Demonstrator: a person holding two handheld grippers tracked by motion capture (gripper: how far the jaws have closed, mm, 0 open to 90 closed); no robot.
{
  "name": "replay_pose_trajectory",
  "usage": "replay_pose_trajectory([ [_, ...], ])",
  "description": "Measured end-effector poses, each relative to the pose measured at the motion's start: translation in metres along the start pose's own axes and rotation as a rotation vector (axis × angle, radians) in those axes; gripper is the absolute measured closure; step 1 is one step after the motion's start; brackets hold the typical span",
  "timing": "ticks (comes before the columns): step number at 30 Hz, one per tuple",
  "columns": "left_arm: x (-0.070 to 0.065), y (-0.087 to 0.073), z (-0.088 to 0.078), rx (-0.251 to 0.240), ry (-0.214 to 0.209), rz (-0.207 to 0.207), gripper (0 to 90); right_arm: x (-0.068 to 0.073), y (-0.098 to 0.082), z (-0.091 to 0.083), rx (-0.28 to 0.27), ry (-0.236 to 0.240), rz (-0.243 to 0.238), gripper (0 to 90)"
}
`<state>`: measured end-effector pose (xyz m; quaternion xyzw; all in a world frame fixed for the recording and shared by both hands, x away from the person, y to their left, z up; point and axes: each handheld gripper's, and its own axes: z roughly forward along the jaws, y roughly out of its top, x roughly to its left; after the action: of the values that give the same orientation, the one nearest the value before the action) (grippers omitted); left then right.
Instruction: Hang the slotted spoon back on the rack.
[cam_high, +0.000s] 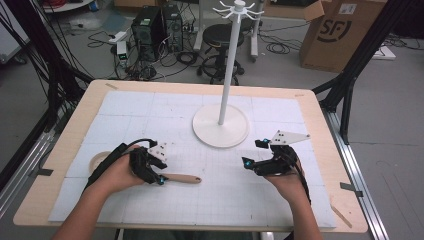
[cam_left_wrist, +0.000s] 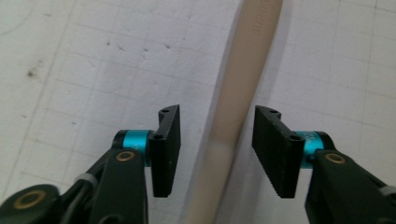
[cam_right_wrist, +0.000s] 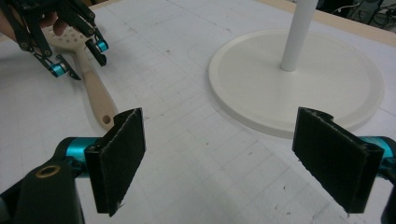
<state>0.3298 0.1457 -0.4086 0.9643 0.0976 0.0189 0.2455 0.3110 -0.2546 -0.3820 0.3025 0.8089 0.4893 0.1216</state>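
Observation:
A beige slotted spoon lies flat on the white mat, its round head (cam_high: 99, 160) at the left and its wooden handle (cam_high: 183, 178) pointing right. My left gripper (cam_high: 161, 179) reaches down over the handle (cam_left_wrist: 233, 93), one jaw on each side. A thin gap shows at both pads, so it is open around the handle. In the right gripper view the left gripper (cam_right_wrist: 79, 58) straddles the spoon (cam_right_wrist: 95, 93) just below its perforated head. My right gripper (cam_high: 252, 153) hovers open over the mat, with nothing between its pads (cam_right_wrist: 119, 158).
A white stand has a round base (cam_high: 220, 125) at the table's middle back, a tall pole and a ring of hooks (cam_high: 239, 10) on top. Its base (cam_right_wrist: 299, 79) lies just beyond my right gripper. The wooden table edge (cam_high: 345, 200) frames the mat.

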Motion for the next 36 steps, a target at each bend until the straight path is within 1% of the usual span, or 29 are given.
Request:
replay_pose_trajectory([
  [3, 0.0, 0.001, 0.005, 0.039, -0.005, 0.009, 56.3, 0.0, 0.0, 0.0, -0.002, -0.002, -0.006, 16.4],
  [5, 0.0, 0.002, 0.008, 0.058, 0.003, 0.012, 59.2, 0.0, 0.0, 0.001, 0.0, -0.001, -0.005, 16.4],
  [9, 0.0, 0.002, 0.008, 0.064, -0.001, 0.011, 59.8, 0.001, 0.0, 0.002, 0.009, -0.003, -0.002, 16.4],
  [13, 0.004, 0.004, 0.008, 0.074, -0.024, 0.003, 60.6, 0.001, 0.001, 0.006, 0.016, -0.003, -0.009, 16.4],
  [15, 0.007, 0.005, 0.008, 0.087, -0.025, -0.003, 66.1, 0.002, 0.001, 0.008, 0.022, 0.002, -0.014, 16.4],
  [16, 0.009, 0.006, 0.008, 0.091, -0.031, 0.007, 68.1, 0.003, 0.001, 0.008, 0.025, 0.003, -0.014, 16.4],
  [19, 0.011, 0.008, 0.008, 0.104, -0.043, 0.019, 69.8, 0.003, 0.001, 0.008, 0.026, 0.001, -0.017, 16.4],
  [22, 0.011, 0.008, 0.009, 0.107, -0.039, 0.018, 70.1, 0.003, 0.001, 0.006, 0.021, -0.001, -0.007, 16.4],
  [26, 0.008, 0.009, 0.008, 0.113, -0.023, 0.05, 71.1, 0.003, 0.001, 0.008, 0.024, 0.0, -0.011, 16.4],
  [27, 0.008, 0.009, 0.008, 0.111, -0.021, 0.063, 71.8, 0.003, 0.001, 0.009, 0.024, 0.002, -0.014, 16.4],
  [28, 0.008, 0.009, 0.008, 0.109, -0.021, 0.063, 73.3, 0.004, 0.002, 0.009, 0.027, 0.003, -0.013, 16.4],
  [29, 0.009, 0.008, 0.007, 0.105, -0.025, 0.036, 74.4, 0.003, 0.002, 0.009, 0.025, 0.006, -0.017, 16.5],
  [30, 0.011, 0.007, 0.006, 0.104, -0.026, 0.025, 74.5, 0.003, 0.002, 0.01, 0.024, 0.007, -0.018, 16.5],
  [34, 0.012, 0.006, 0.002, 0.081, -0.02, 0.013, 74.6, 0.002, 0.001, 0.009, 0.026, 0.007, -0.009, 16.5],
  [35, 0.012, 0.006, 0.0, 0.071, -0.025, 0.006, 74.6, 0.002, 0.001, 0.008, 0.025, 0.007, -0.006, 16.4],
  [36, 0.012, 0.005, -0.002, 0.064, -0.025, 0.011, 74.6, 0.001, 0.001, 0.008, 0.026, 0.007, -0.005, 16.5],
])
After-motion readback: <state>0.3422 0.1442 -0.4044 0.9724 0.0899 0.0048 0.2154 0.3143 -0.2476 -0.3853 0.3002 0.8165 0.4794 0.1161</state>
